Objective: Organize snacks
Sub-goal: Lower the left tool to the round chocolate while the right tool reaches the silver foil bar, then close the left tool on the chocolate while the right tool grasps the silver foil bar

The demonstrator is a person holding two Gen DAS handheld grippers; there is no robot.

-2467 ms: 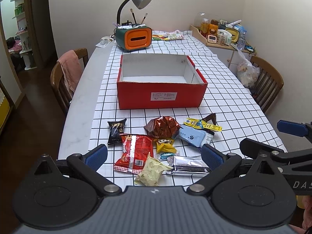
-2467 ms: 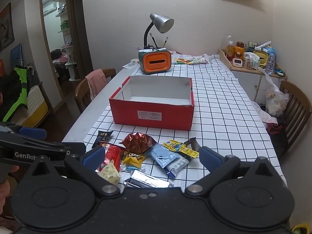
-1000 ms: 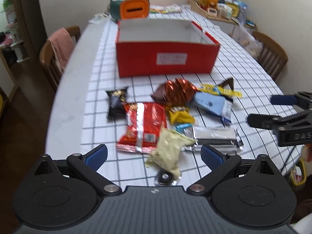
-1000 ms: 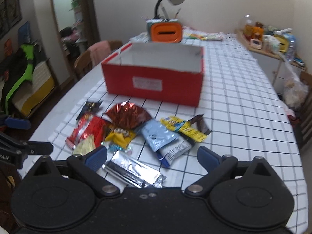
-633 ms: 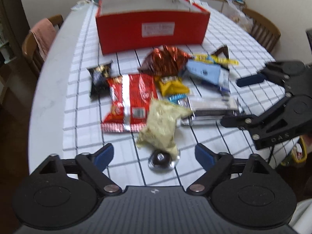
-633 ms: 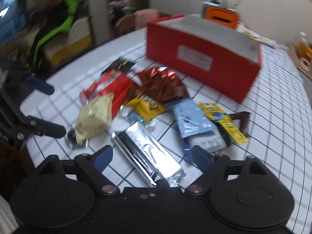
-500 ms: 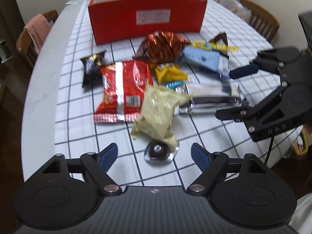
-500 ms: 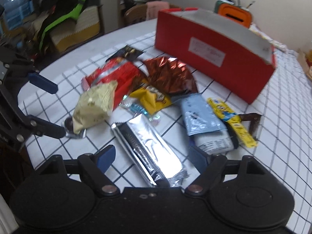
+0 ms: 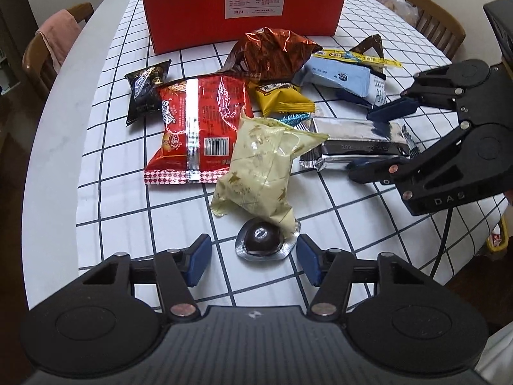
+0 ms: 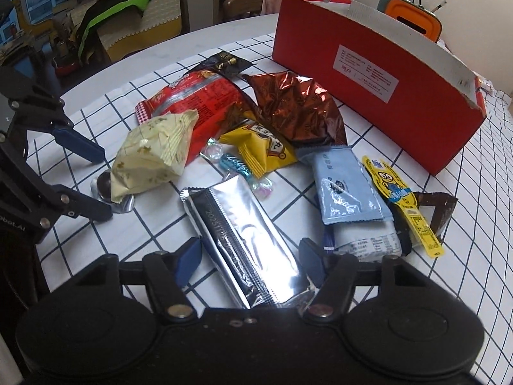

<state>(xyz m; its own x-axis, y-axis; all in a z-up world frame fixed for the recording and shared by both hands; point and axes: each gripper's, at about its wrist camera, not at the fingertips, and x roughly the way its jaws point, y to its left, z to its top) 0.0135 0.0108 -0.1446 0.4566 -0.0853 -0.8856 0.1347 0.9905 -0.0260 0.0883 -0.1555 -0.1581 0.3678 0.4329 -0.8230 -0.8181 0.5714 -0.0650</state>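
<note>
Fingers (image 9: 198, 258) of left gripper (image 9: 253, 260) bracketing foil chocolate (image 9: 263, 240), unclosed; right gripper (image 10: 250, 260) straddling silver bar (image 10: 243, 240), gaping, readying picks for red box (image 9: 243, 6).

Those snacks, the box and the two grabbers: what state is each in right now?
Left gripper: jaws open, straddling the chocolate.
Chocolate: flat on the cloth, partly under the cream bag, not gripped.
Right gripper: jaws open around the silver pack.
Silver pack: sealed, lying flat.
Cream bag: sealed, puffy.
Red box: upright, top open; contents hidden.
</note>
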